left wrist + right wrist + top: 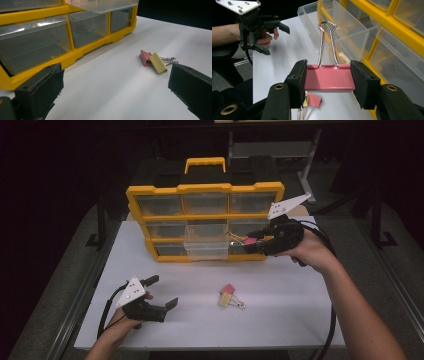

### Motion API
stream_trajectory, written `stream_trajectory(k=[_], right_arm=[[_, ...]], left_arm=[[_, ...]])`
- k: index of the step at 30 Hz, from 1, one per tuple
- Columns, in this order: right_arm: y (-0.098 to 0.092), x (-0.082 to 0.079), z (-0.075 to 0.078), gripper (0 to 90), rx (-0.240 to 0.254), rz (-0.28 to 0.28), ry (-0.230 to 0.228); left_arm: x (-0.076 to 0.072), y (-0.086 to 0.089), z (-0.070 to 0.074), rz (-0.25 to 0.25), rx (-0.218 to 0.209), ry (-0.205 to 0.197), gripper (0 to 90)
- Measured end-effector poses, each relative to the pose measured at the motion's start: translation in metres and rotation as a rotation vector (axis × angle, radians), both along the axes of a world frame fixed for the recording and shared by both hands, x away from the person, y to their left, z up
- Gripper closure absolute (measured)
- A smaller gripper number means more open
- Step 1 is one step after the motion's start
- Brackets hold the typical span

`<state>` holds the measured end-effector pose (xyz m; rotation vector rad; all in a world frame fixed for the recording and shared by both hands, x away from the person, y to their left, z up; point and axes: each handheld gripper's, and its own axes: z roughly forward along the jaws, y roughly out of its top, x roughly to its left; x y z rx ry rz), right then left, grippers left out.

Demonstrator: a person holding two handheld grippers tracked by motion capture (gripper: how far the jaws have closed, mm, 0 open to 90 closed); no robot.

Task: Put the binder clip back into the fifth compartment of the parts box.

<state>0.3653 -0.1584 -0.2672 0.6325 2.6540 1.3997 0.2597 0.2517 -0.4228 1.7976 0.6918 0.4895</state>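
Right gripper [328, 82] holds a large pink binder clip [329, 78] crosswise between its jaws, wire handles upright, near the yellow plastic organiser with clear drawers [205, 190]; the high view shows one drawer pulled out. Left gripper [162, 292] rests on the white worktop [280, 320], jaws wide, empty. Pink-and-yellow clips [153, 61] lie between.

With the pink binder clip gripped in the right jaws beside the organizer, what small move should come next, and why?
Probably carry the pink binder clip a little further over the pulled-out clear drawer of the yellow organizer, then open. The right gripper is shut on the clip, close to that drawer's right side. Two more clips wait on the white table.
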Motion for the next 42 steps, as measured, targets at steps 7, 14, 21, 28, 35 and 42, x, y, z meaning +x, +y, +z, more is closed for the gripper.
stream_trajectory(k=[7,14,21,28,35,42], right_arm=[[0.006,0.008,0.008,48.5,0.004,0.004,-0.012],[0.015,0.014,0.014,48.5,0.002,0.013,-0.015],[0.027,0.020,0.021,48.5,-0.002,0.027,-0.014],[0.040,0.026,0.025,48.5,-0.013,0.040,-0.009],[0.055,0.035,0.024,48.5,-0.026,0.054,-0.001],[0.068,0.044,0.022,48.4,-0.045,0.069,-0.005]], left_arm=[[0.000,0.000,0.000,-0.004,0.003,-0.003,0.0],[0.000,-0.001,0.000,-0.004,0.000,-0.008,0.0],[0.000,-0.001,0.000,-0.001,-0.004,-0.003,0.0],[0.000,-0.002,0.000,0.006,-0.027,0.001,0.0],[0.000,0.000,0.001,0.003,-0.018,-0.008,0.0],[0.000,0.000,0.001,0.003,-0.022,-0.003,0.0]])
